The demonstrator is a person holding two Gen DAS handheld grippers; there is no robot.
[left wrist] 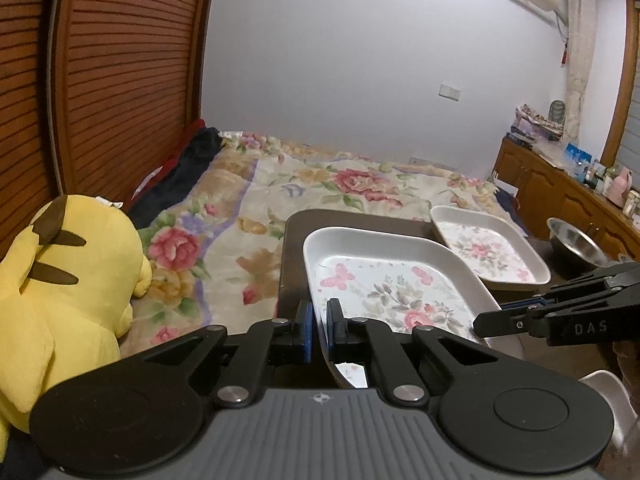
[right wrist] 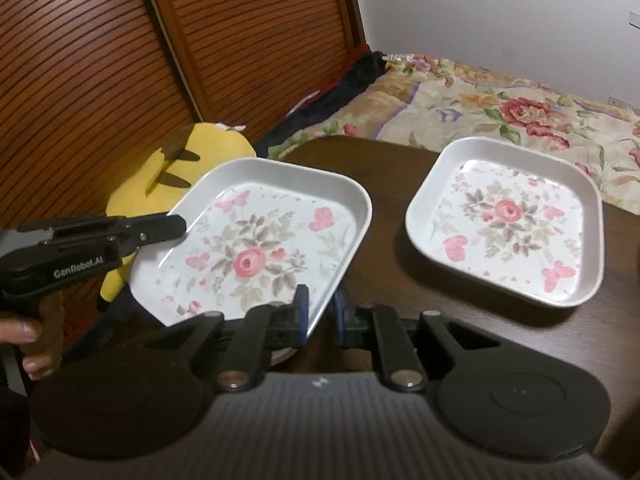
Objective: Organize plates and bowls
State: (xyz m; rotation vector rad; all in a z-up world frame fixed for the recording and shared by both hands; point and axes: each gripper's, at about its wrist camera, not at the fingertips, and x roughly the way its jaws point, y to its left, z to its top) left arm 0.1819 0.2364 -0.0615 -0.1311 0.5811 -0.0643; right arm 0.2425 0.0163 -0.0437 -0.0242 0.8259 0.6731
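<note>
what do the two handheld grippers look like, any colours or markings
Both are black linkage grippers with blue finger pads and silver pivot pins on ribbed grey bodies. The left gripper reads "GenRobot.AI" in white on its side; the right gripper shows "DAS". No cables or sleeves visible.

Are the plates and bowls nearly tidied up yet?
Not yet; nothing looks stacked. Both tongs, left and right, grip opposite rims of the near flowery plate, apparently lifted and tilted. The other flowery plate lies alone on the dark table, and the metal bowl sits untouched at the far side. Those two remain.
</note>
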